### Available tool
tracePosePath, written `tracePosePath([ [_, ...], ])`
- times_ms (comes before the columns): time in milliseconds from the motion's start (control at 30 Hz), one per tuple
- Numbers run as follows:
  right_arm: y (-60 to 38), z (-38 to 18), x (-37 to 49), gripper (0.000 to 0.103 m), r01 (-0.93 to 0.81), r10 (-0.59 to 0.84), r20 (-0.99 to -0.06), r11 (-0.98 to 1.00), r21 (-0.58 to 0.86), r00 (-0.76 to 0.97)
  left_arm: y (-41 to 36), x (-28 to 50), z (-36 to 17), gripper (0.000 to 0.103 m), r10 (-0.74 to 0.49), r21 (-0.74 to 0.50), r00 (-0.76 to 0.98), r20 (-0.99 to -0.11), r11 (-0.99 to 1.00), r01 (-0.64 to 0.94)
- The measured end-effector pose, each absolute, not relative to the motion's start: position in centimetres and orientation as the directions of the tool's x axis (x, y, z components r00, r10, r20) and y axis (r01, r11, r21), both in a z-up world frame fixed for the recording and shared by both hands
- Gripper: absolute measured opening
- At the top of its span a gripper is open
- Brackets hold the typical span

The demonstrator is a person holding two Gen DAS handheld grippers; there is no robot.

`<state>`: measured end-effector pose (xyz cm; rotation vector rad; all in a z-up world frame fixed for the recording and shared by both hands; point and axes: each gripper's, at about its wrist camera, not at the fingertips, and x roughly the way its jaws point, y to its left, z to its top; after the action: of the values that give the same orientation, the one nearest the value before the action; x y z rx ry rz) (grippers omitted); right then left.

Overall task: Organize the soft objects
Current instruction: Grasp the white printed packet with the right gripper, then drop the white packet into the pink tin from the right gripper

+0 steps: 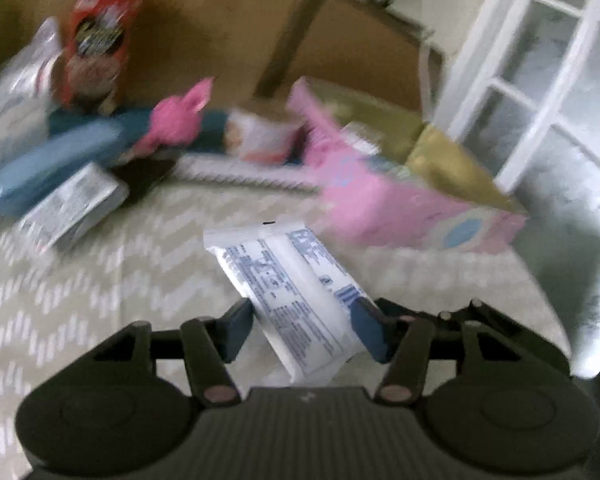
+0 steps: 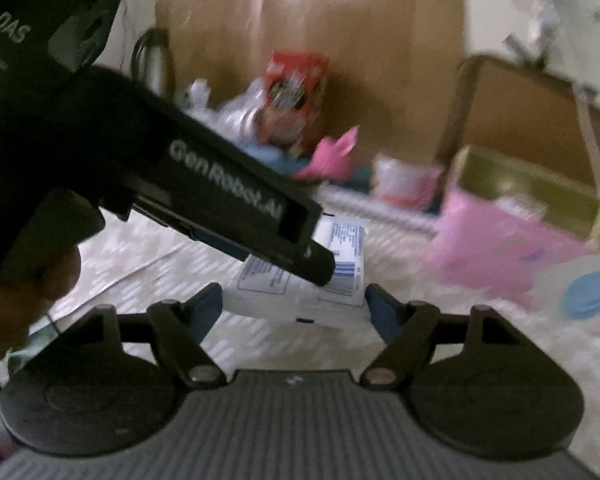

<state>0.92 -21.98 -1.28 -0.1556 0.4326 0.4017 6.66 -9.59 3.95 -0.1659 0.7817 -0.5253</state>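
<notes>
The left gripper (image 1: pixel 302 326) points down at a slant toward the bed (image 1: pixel 100 280), which has a chevron-patterned cover. Its two blue pads (image 1: pixel 236 330) sit against the long edges of a white packet (image 1: pixel 292 300) with blue print, so it is clamped on the packet. The packet lies tilted between the jaws, its far end sticking out beyond the fingertips and its near end reaching back toward the gripper body.

In the right wrist view the left gripper comes in from the upper left as a black body, sloping down to the right, with part of a hand (image 2: pixel 24 292) wrapped round its handle at the left edge. Its tip meets the packet in the middle of the bed.

The right gripper (image 2: pixel 294 306) points forward and slightly down, just behind the same packet. Its jaws stand wide, one blue pad on each side of the packet's near end; whether they touch it I cannot tell through the blur, and they do not look pressed in.

Along the far edge of the bed lie a red bag (image 1: pixel 96 40), a blue pouch (image 1: pixel 56 172), a pink toy (image 1: pixel 176 120), and another wrapped packet (image 1: pixel 72 204). At the right far corner stands an open pink box (image 1: pixel 412 208).
</notes>
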Motion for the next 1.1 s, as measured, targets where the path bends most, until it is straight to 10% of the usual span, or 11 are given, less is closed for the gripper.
tracePosePath([
  [267, -28.4, 2.7, 1.1, 0.080, -0.162, 0.123, -0.238, 0.975, -0.153, 0.963, -17.6, 9.8, 8.9, 0.053, -0.658, -0.293, 0.570, -0.492, 0.742, 0.603],
  [700, -40.7, 1.2, 13.1, 0.084, 0.151, -0.174, -0.332, 0.984, -0.095, 0.927, -35.0, 18.4, 6.8, 0.054, -0.578, -0.146, 0.571, -0.582, 0.766, 0.626],
  [1100, -38.1, 1.5, 3.9, 0.084, 0.140, -0.127, -0.177, 0.988, 0.062, 0.976, -23.2, 10.8, 8.5, 0.061, -0.629, -0.172, 0.633, -0.452, 0.757, 0.630],
])
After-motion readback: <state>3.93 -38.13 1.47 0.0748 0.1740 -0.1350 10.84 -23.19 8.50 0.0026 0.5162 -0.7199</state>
